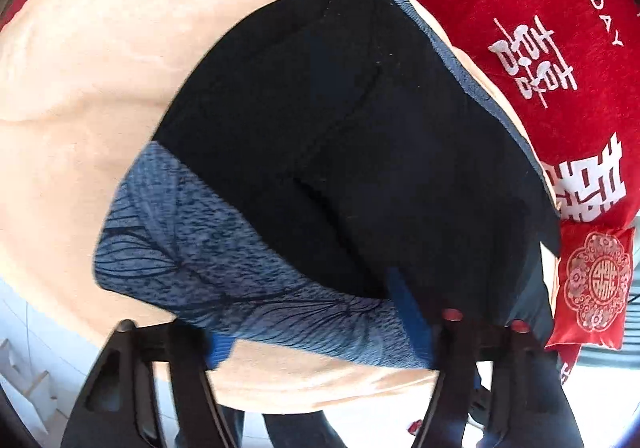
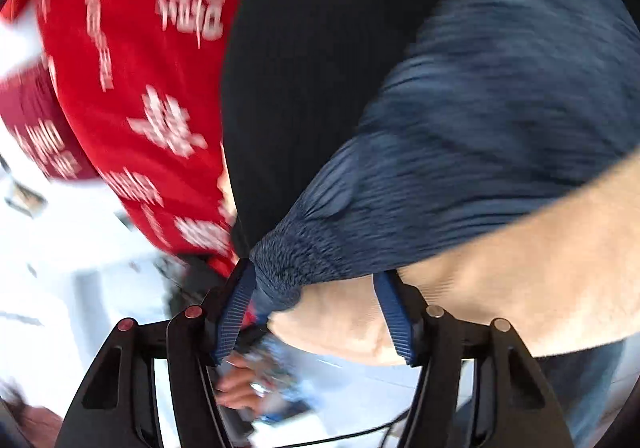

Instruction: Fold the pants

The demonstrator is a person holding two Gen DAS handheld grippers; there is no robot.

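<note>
In the left wrist view, the pants (image 1: 340, 151), black with a blue heathered band, lie folded on a peach cover (image 1: 80, 87) over the red cloth (image 1: 540, 7) of the table. The left gripper (image 1: 320, 344) has its fingers spread wide, straddling the near blue edge and clamping nothing. Only this view shows the red pouch (image 1: 592, 284) touching the pants' corner; a sweeping fold could drag it off.

The right wrist view is motion-blurred. The right gripper (image 2: 316, 312) is wide open too, with the bunched blue corner lying between its fingers (image 2: 236, 312); closing now risks catching the cover with it.
</note>
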